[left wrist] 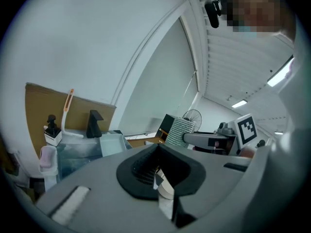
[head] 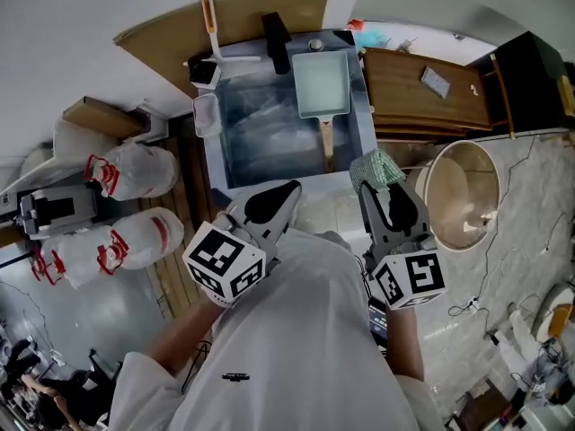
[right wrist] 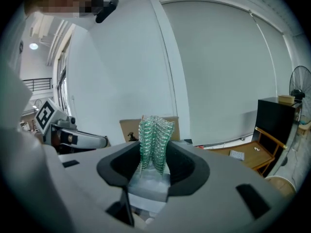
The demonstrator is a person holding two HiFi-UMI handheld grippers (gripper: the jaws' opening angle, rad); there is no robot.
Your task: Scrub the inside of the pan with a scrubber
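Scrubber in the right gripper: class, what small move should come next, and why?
Probably carry the right gripper forward and down toward the pan. Its jaws are clamped on the green scrubber, so the tool is ready, yet in the head view it hangs at the near edge of the sink, while the pan lies further in, open side up, with neither gripper touching it.

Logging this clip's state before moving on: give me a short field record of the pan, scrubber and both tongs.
pan: rectangular, wooden handle, lying in the sink
scrubber: green mesh, clamped in right tongs, short of the pan
left tongs: shut, empty
right tongs: shut on scrubber
progress: scrubbing not yet begun
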